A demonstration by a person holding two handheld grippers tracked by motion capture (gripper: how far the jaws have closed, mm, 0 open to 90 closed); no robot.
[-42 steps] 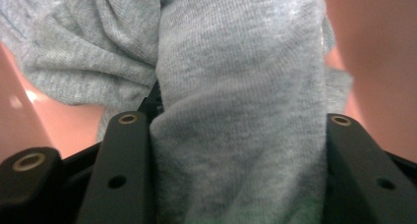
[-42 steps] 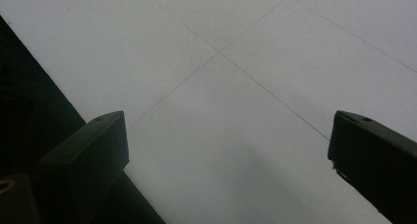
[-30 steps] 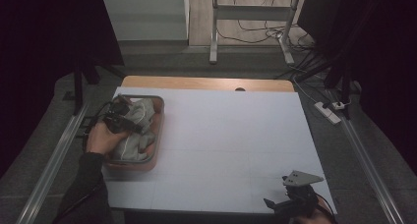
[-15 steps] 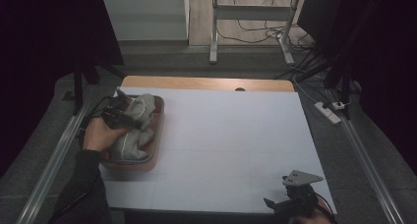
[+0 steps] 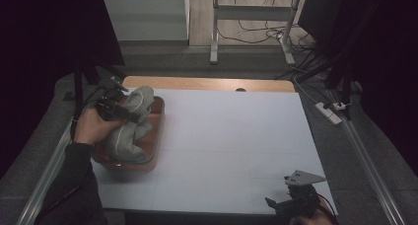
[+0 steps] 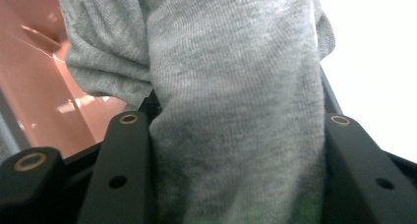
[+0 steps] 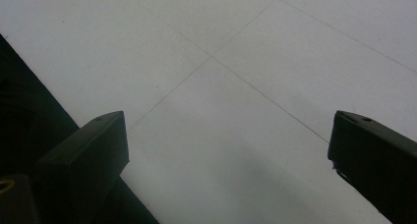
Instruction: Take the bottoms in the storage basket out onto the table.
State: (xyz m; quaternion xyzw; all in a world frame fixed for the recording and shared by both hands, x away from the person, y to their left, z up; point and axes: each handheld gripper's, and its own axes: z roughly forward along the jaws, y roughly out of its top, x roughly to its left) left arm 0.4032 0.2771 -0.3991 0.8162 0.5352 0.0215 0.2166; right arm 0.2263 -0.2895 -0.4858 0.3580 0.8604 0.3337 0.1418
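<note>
A grey cloth [image 5: 129,124] is bunched in a reddish-brown tray [image 5: 156,131] at the table's left side. My left gripper [image 5: 114,110] is over the tray's far left part, shut on the grey cloth [image 6: 236,101], which fills the gap between its two black jaws; the tray's inner wall [image 6: 34,76] shows behind. A hand [image 5: 91,126] holds that gripper. My right gripper [image 5: 291,201] rests low at the table's front right corner, open, with bare white tabletop [image 7: 236,86] between its jaws.
The white table surface [image 5: 231,136] stretches from the tray to the right edge. A wooden strip [image 5: 207,83] runs along the far edge. A power strip [image 5: 329,111] lies on the floor at the right, with metal rails along both sides.
The left hand and gripper have shifted slightly back and left over the tray, drawing the cloth up with them. The right gripper has stayed still.
</note>
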